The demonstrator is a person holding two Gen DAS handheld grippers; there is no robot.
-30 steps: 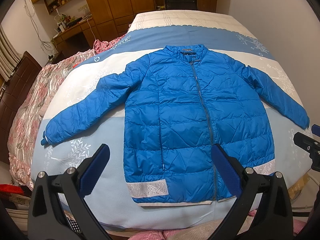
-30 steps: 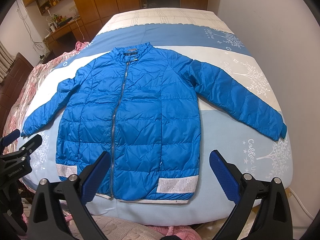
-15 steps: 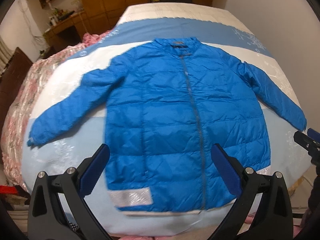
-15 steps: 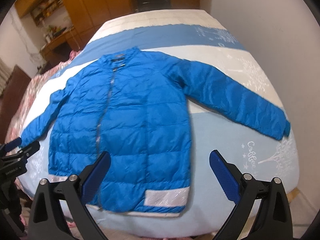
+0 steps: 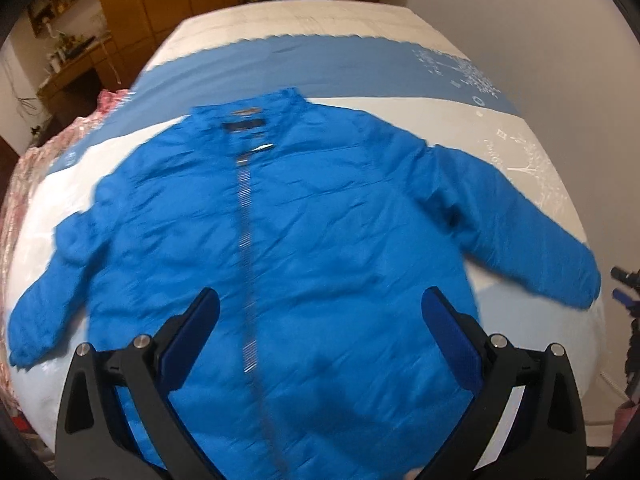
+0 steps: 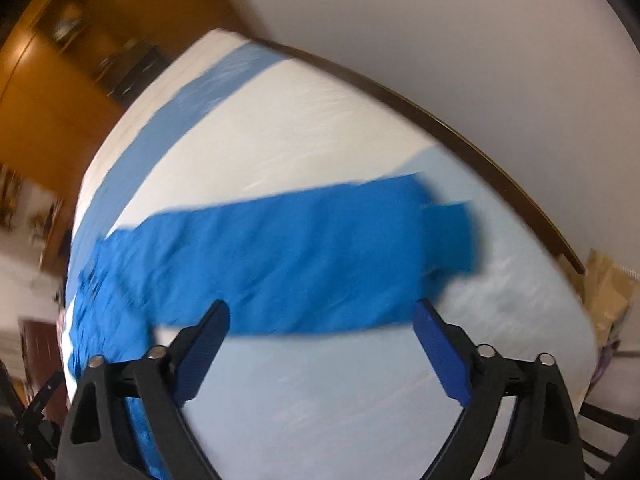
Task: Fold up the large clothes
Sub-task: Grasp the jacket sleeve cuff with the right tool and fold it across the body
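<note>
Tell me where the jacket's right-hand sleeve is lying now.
In the right wrist view the sleeve lies flat across the bed's striped cover, just ahead of the open right gripper, its cuff pointing toward the wall-side bed edge.

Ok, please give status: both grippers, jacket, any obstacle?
Left gripper open above jacket body. Right gripper open, facing the sleeve. Jacket flat, unfolded on bed. No obstacle visible.
</note>
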